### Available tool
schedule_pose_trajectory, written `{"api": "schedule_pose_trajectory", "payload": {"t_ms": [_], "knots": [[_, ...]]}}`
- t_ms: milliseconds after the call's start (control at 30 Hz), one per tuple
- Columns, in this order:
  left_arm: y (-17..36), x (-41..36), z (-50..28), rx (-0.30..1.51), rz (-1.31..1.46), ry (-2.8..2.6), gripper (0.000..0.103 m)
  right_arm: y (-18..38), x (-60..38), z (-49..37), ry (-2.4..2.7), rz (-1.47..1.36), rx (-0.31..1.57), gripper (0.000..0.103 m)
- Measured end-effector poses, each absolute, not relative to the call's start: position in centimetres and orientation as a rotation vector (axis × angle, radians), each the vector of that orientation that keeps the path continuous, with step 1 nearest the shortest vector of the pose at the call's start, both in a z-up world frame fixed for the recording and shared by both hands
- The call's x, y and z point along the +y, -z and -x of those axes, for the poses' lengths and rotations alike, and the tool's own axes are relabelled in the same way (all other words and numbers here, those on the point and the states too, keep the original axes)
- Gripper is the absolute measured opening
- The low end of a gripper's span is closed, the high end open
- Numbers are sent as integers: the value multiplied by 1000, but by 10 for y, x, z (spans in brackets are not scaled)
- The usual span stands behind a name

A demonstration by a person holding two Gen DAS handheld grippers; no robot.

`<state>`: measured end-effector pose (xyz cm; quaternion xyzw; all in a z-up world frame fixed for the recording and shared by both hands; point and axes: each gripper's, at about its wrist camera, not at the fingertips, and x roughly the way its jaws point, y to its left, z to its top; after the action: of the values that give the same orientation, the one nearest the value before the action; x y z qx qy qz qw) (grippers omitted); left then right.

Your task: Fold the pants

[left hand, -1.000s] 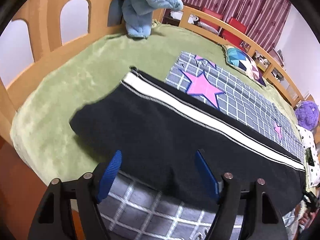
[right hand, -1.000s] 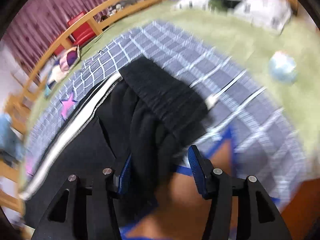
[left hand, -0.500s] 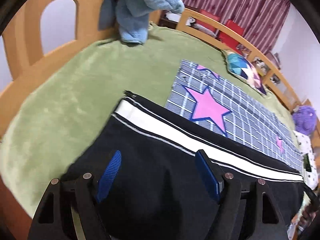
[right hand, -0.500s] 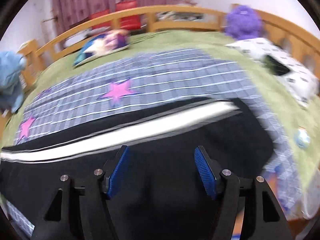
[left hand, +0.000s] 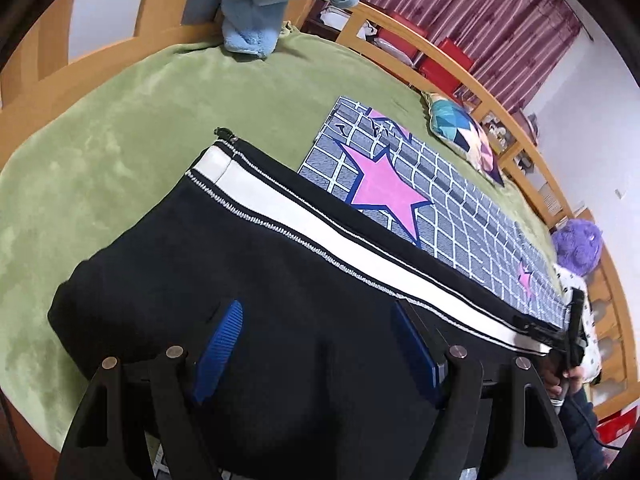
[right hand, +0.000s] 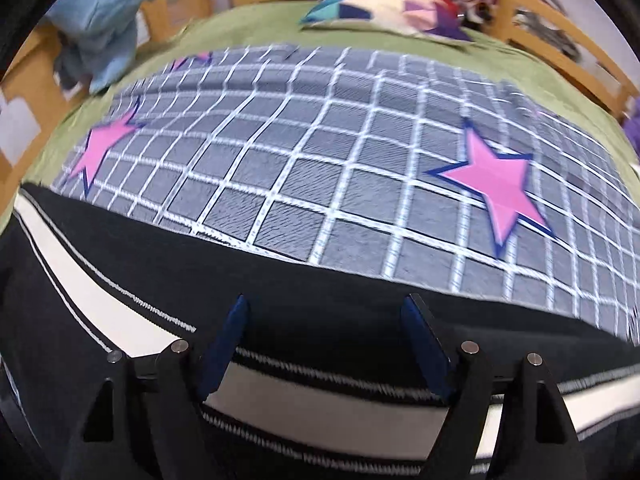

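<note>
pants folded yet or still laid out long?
Laid out long: the pants lie flat across the bed, white stripe running unbroken end to end.

We see black knit pants (left hand: 248,280) with a white side stripe (left hand: 320,236) edged in thin white stitching. Grey fleece blanket (right hand: 320,152) has a white grid and pink stars outlined navy. Plain olive-green plush bedcover (left hand: 120,128). Light-blue plush toy (left hand: 260,8). Multicoloured geometric-patch pillow (right hand: 392,8). Tool pads (left hand: 220,344) blue.

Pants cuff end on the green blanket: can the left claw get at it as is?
Probably yes: left claw is open over the pants, and the cuff end lies uncovered ahead.
</note>
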<state>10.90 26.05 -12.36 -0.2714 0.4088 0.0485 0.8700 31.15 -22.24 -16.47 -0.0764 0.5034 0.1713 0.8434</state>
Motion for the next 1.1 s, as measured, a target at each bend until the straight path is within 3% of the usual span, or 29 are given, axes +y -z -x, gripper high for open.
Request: {"api": "schedule_pose_trajectory", "payload": {"t_ms": [167,233,267,300,333,400,633,833,933,1100], "knots": [[124,264,-104,847,603,-89,75,167,-217,-311,-465,258,1131,71],[124,265,-103,843,618,-89,75,167,-217,-308,-488,289,1131,63],[124,266,-104,844,622,-90,75,167,-216,-308,-503,298,1139,52],[123,266,-104,845,626,-89,75,165,-215,-307,-521,308,1137,30],[123,266,-103,845,629,-86,75,163,-214,-308,-543,308,1138,18],[122,267,-102,844,630,-83,75,159,-214,-309,-560,303,1143,7],[123,275,-96,843,625,-108,75,128,-224,-311,-544,196,1011,5],[119,281,-110,846,590,-132,75,167,-222,-323,-508,163,1052,5],[113,288,-127,839,545,-159,75,164,-228,-323,-497,105,1066,9],[116,305,-173,853,447,-235,75,144,-239,-301,-406,98,1017,29]]}}
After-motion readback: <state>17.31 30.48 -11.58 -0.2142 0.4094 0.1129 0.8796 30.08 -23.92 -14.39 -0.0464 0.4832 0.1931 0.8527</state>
